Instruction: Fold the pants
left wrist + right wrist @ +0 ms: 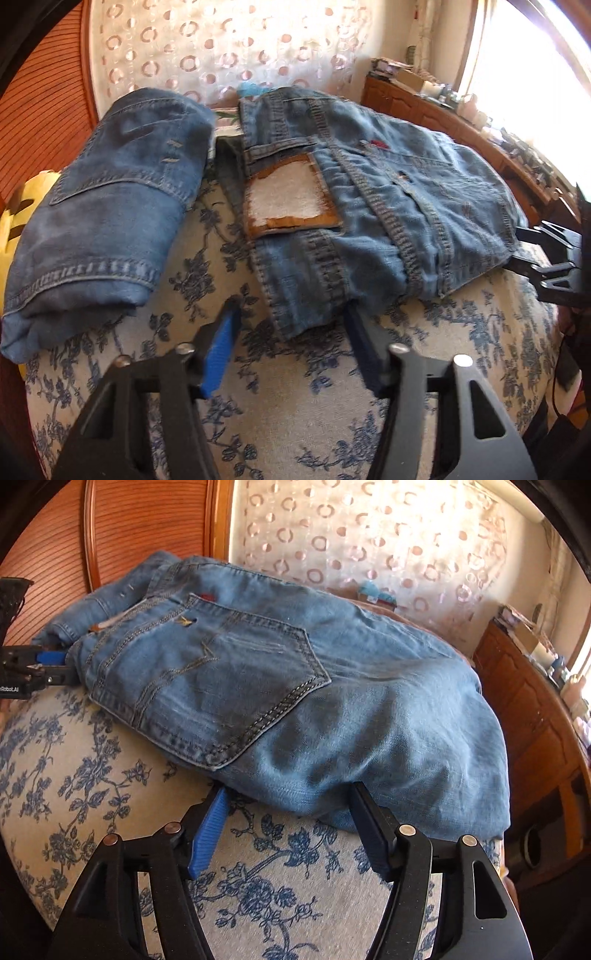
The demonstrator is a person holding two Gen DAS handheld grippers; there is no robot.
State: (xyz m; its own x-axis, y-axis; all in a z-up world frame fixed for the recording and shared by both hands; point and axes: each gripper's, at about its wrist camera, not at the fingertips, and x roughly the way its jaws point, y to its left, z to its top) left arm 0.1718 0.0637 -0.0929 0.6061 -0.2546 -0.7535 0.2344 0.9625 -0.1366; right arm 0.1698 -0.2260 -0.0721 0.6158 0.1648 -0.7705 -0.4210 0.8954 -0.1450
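Jaws wide on both: left gripper (291, 321) and right gripper (288, 801) at jeans (295, 686) edge on floral bedspread (92, 760), contact unclear.

Faded denim jeans (295, 686), worn leather patch (291, 195); woven floral cover (92, 775); matt black plastic grippers (288, 797), ribbed blue pads (207, 834); glossy wood cabinet (528, 709).

Blue denim pants (369, 206) lie before me, folded in thick bundle on floral cloth. Waistband end toward my left, brown leather patch (291, 195) with worn white centre facing up. Back pocket (221, 679) on top, stitched in pale thread. Fabric wrinkled, lower edge slightly raised. Second folded denim bundle (103, 206) lies beside, apart.
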